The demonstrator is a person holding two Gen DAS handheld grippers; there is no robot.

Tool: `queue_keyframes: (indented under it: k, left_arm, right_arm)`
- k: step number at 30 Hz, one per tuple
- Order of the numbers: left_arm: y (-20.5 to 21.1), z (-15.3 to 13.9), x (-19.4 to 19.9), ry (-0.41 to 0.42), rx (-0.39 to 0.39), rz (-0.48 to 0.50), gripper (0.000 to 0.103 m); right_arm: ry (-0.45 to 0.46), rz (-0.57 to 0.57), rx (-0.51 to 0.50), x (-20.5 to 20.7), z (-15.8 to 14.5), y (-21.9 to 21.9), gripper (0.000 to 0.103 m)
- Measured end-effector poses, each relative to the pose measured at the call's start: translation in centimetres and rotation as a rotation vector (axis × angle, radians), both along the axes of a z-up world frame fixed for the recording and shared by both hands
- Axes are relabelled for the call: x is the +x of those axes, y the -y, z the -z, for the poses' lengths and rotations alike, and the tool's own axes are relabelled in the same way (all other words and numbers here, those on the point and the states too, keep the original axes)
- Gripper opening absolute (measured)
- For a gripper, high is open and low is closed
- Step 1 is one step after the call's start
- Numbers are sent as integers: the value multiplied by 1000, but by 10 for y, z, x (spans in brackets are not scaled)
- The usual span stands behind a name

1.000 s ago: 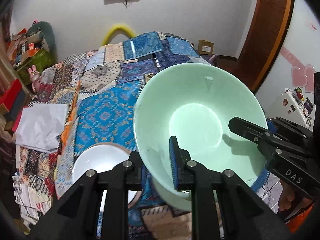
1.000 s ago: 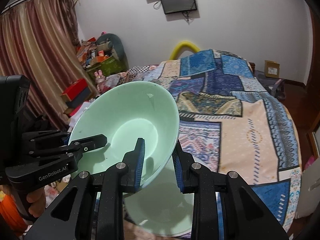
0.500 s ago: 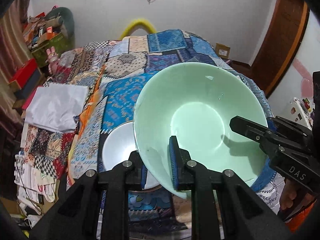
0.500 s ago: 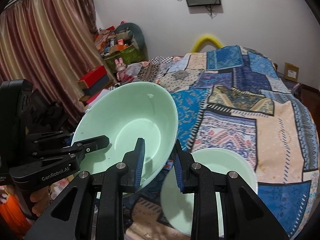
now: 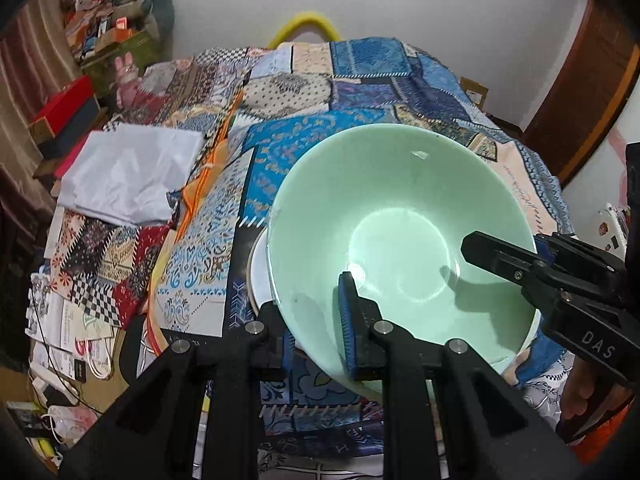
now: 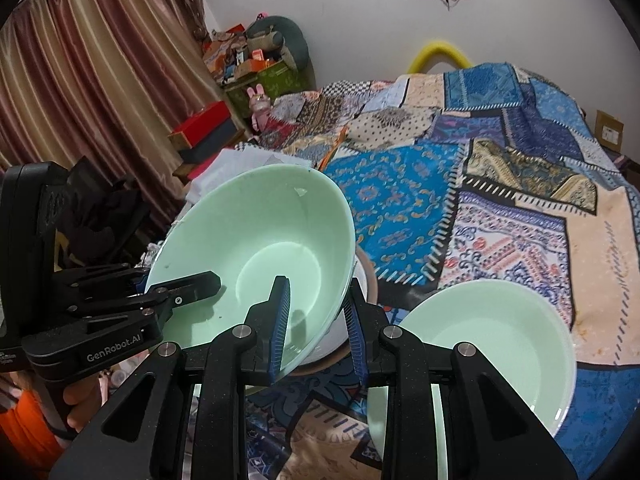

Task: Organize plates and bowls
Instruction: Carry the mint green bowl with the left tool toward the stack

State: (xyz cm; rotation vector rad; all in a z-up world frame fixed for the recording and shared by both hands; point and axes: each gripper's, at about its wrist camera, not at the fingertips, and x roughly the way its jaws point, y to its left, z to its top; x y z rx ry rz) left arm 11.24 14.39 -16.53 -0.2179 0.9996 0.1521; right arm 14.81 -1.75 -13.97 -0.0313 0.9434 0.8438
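Both the left gripper [image 5: 314, 318] and right gripper [image 6: 316, 316] are pinching opposite rim edges of a mint-green bowl [image 5: 400, 232] (likely glassy, slick, breakable), carrying it tilted just above the white plate [image 5: 258, 276] on the patchwork bedspread [image 6: 500, 200].

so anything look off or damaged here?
Yes: the green bowl has a small mark on its far rim, which could be a chip or only glare. It is held steeply tilted by both the left gripper and right gripper, above the white plate. Nothing spilled.
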Motion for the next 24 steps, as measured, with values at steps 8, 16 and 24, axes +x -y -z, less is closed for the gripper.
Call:
queue_keyframes:
  k: [8,16,24]
  left_arm:
    - [-13,24,4,-50,-23,-14,19]
    - [-21,48,12,-99,-40,-26,19]
    - [-25,56,17,-108,-55,-24,19]
  right_arm:
    - [-58,-16,-26,4,23,-13,25]
    - [-104,-24,-49,11,42,-23,25]
    - [-126,-26,-61,16,51,-23,25]
